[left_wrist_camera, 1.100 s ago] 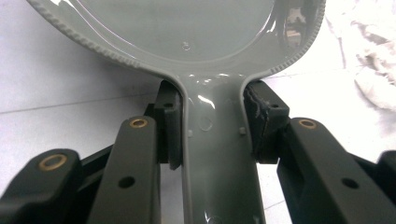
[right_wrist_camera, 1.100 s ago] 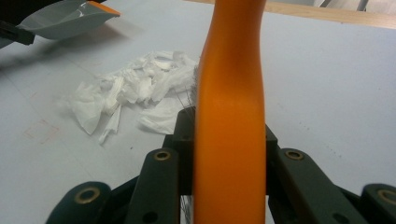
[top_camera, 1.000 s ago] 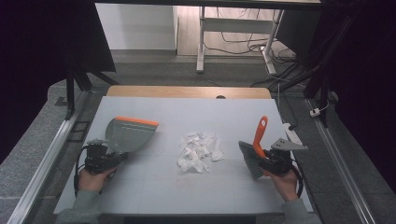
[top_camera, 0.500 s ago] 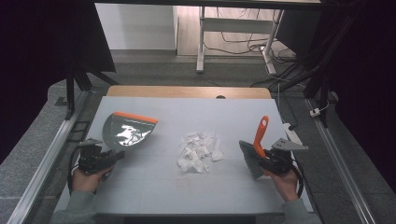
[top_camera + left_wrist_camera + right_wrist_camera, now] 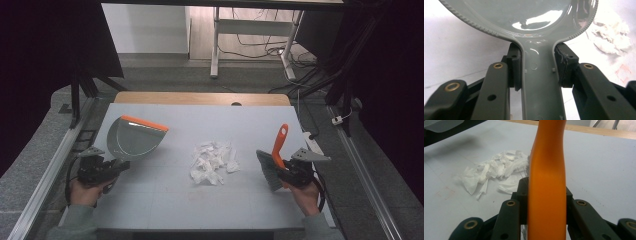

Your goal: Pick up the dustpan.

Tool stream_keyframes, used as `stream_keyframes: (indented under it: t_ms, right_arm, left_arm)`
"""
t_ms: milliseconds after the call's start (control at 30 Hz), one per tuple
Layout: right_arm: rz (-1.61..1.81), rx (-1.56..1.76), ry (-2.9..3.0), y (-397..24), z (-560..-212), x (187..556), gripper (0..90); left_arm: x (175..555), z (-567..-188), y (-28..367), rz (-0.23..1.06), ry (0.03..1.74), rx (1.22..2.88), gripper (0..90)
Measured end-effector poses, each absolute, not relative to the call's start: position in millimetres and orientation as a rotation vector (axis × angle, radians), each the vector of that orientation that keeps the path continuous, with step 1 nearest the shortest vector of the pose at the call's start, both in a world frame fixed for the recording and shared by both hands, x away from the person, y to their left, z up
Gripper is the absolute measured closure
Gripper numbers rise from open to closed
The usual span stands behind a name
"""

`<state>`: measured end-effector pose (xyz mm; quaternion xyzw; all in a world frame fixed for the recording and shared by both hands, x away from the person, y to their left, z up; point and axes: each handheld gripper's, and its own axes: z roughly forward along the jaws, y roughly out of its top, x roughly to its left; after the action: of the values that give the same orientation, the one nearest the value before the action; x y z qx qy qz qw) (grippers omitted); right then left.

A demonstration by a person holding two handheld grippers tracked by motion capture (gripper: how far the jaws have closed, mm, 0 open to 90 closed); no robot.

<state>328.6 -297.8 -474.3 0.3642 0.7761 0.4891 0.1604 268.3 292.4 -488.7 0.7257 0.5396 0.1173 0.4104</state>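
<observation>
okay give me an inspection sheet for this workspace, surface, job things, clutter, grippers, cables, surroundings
Surface: pale grey table, wooden strip along its far edge.
Job's things: grey dustpan with orange lip; orange-handled brush; pile of torn white paper between them.
Clutter: nothing seen besides the paper.
Grippers: left gripper clamped on the dustpan's handle; right gripper clamped on the brush handle.
Cables: one loops from each gripper; more on the floor beyond.
Surroundings: dark curtains, white table legs behind.

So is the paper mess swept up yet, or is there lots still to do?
Not yet. Both tools are picked up: the left gripper is shut on the grey dustpan, and the right gripper is shut on the orange-handled brush. The torn white paper lies in a pile on the table, none in the dustpan. All the sweeping is left.
</observation>
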Motion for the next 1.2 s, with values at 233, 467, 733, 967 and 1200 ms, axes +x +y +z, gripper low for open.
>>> stream_keyframes:
  t_ms: [233, 467, 733, 967, 1200]
  right_arm:
    - [1.411, 1.037, 2.204, -297.6, -473.4, 328.0, 71.2]
    - [1.406, 1.034, 2.204, -296.8, -472.9, 327.1, 71.1]
    - [1.413, 1.026, 2.194, -296.3, -471.7, 326.4, 71.1]
    - [1.410, 1.026, 2.195, -296.3, -472.2, 326.6, 71.1]
    - [1.407, 1.026, 2.193, -296.3, -471.9, 326.2, 71.2]
  left_arm:
    - [261.6, -481.8, 301.1, 0.322, 1.303, 1.848, 61.1]
    - [258.4, -477.5, 303.3, 0.313, 1.265, 1.861, 61.1]
    - [253.2, -475.8, 304.5, 0.295, 1.221, 1.898, 61.1]
    - [248.5, -477.6, 304.1, 0.277, 1.193, 1.943, 61.1]
    - [245.4, -480.1, 301.7, 0.253, 1.159, 1.979, 61.1]
